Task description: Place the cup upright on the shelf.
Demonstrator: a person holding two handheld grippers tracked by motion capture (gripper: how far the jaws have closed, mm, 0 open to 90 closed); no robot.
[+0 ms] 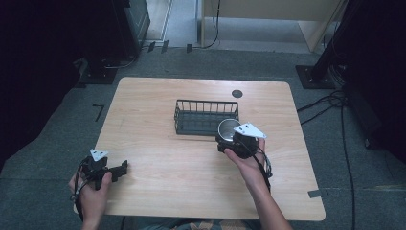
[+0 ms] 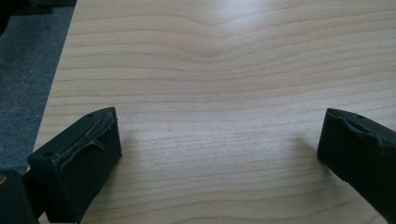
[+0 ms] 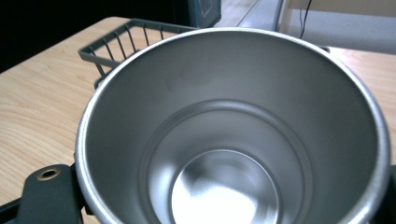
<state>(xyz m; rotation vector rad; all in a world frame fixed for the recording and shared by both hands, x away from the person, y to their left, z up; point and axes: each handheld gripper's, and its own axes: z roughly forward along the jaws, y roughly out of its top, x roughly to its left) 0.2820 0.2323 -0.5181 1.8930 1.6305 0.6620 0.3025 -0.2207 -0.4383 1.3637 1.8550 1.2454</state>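
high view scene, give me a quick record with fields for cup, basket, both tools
cup: shiny round steel cup, upright, held at the near right corner of the basket
basket: black wire rectangular basket, mid table
right tool: right tool shut on the cup
left tool: left tool open, holding nothing, near left edge
table: light wooden table

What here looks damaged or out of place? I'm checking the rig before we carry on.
One thing: the pad on the left gripper looks frayed, its edge peeling from one finger. Otherwise nothing stands out: the steel cup looks clean and empty, and the wire basket sits upright on the table.
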